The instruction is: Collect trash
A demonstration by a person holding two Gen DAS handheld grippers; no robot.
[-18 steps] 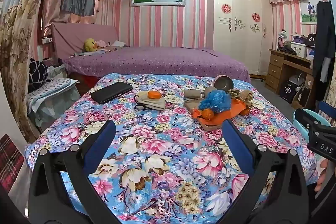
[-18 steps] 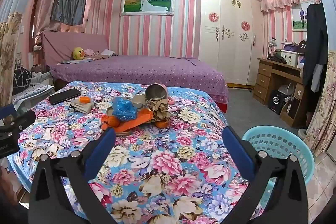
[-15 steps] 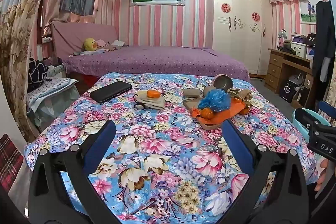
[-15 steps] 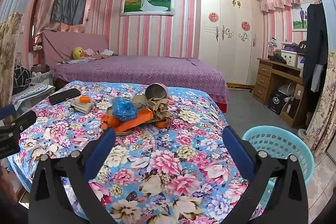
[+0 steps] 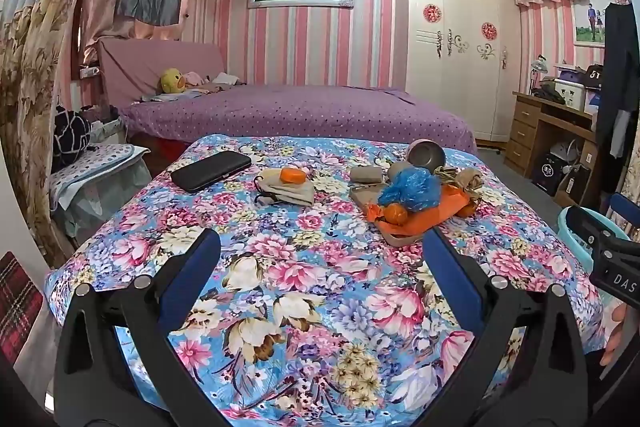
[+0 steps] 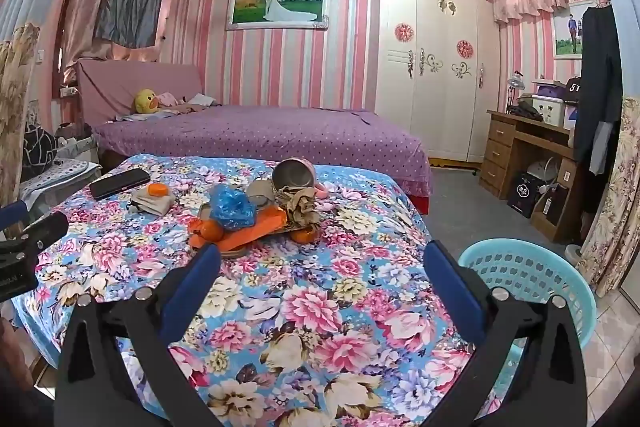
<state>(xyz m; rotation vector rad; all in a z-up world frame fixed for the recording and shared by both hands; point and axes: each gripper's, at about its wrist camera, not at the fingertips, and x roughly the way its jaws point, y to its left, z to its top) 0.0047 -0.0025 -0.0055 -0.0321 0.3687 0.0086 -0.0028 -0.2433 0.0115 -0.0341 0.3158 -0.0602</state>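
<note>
Trash pile point(image 6: 256, 215) on floral tablecloth point(image 6: 320, 307), striped pink bedroom

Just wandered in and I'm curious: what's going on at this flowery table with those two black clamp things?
A person is holding a gripper in each hand, about to clear trash. The left gripper and right gripper both hang open and empty over the near edge of the floral tablecloth. The clutter is untouched: a blue plastic bag, orange wrapper and crumpled brown paper. A turquoise basket stands beside the table.
</note>
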